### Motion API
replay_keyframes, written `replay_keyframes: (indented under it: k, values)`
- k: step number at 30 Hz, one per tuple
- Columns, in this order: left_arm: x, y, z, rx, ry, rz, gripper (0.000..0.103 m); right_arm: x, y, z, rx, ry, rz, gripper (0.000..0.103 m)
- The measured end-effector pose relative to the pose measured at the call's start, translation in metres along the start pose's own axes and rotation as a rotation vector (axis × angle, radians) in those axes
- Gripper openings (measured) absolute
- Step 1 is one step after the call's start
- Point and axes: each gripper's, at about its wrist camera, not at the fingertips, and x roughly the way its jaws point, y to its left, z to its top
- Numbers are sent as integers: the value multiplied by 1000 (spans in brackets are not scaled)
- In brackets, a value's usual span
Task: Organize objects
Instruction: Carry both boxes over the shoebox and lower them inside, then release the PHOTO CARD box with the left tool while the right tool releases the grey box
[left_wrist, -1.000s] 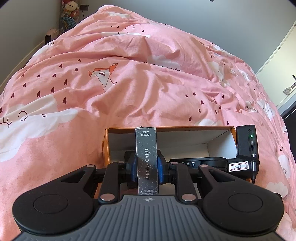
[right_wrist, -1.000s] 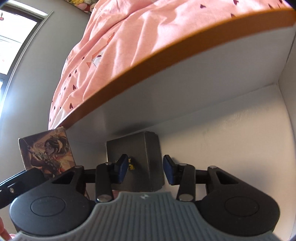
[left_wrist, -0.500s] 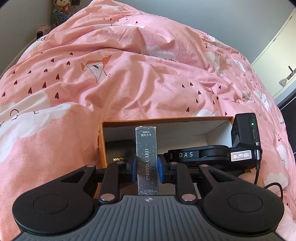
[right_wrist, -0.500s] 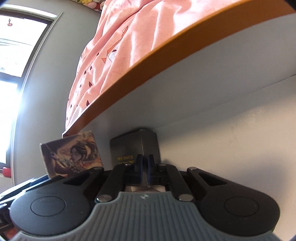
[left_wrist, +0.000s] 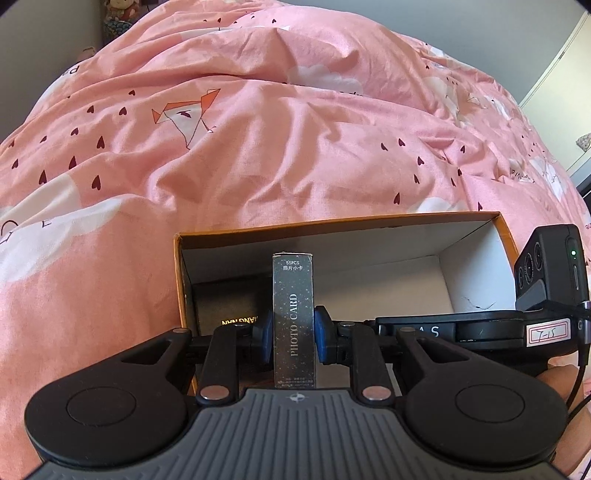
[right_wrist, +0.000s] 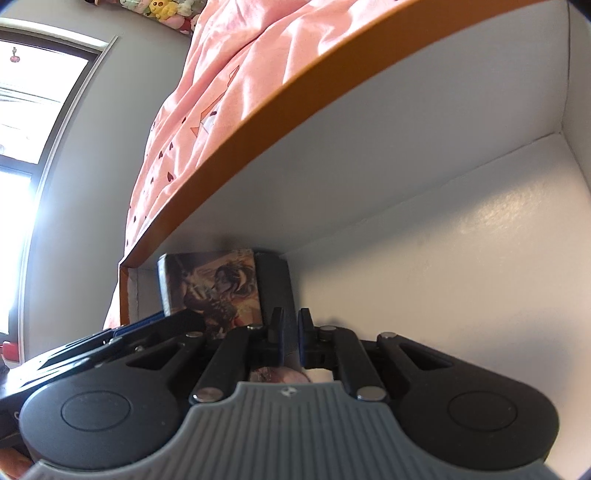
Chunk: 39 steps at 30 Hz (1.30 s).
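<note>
Left gripper (left_wrist: 294, 334): pinches the photo card box (left_wrist: 294, 321) between its blue pads (left_wrist: 322, 334), holding it upright with the narrow "PHOTO CARD" side toward the camera.
Photo card box, other view: in the right wrist view its illustrated face (right_wrist: 212, 290) shows at the left, standing over the near left part of the orange box.
Right gripper (right_wrist: 288, 336): fingers drawn nearly together with only a thin slit between the blue pads (right_wrist: 304, 334); nothing visible between them. It sits low inside the orange box, pointing toward the left corner.
Black box (left_wrist: 227, 301): lies on the floor of the orange box in its left corner, gold lettering facing up, just behind the left gripper's pad.
Orange box (left_wrist: 332, 224): open-topped, white inside, resting on the bedding.
Pink duvet (left_wrist: 258, 140): rumpled, printed with hearts and clouds, filling the view beyond the box.
Plush toys (right_wrist: 166, 9): far off at the head of the bed.
</note>
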Motion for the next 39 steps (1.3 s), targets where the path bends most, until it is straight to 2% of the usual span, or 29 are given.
replay_keyframes:
  k: [4, 6, 10, 14, 19, 24, 33, 35, 39]
  values:
    - [3, -3, 1, 34, 15, 40, 26, 4, 5, -4, 6, 1, 12, 11]
    - [1, -7, 0, 62, 3, 90, 33, 5, 7, -6, 6, -1, 11, 11]
    - [-6, -12, -4, 131, -39, 194, 33, 4, 9, -10, 1, -4, 9, 11]
    - [-22, -8, -5, 130, -80, 170, 32, 0, 12, -13, -9, -13, 9, 11]
    - [-40, 2, -5, 79, -129, 144, 32, -4, 18, -16, -33, -28, 3, 11]
    - [-48, 6, -8, 49, -146, 122, 32, 3, 20, -18, -31, -25, -32, 11]
    - [-50, 4, -13, 34, -140, 96, 32, 3, 21, -27, -35, 5, -28, 10]
    - [-51, 1, -15, 28, -132, 95, 32, 2, 30, -12, -66, -12, -35, 11]
    - [-57, -8, -23, 33, -138, 79, 32, -25, 47, -19, -180, -57, -55, 11]
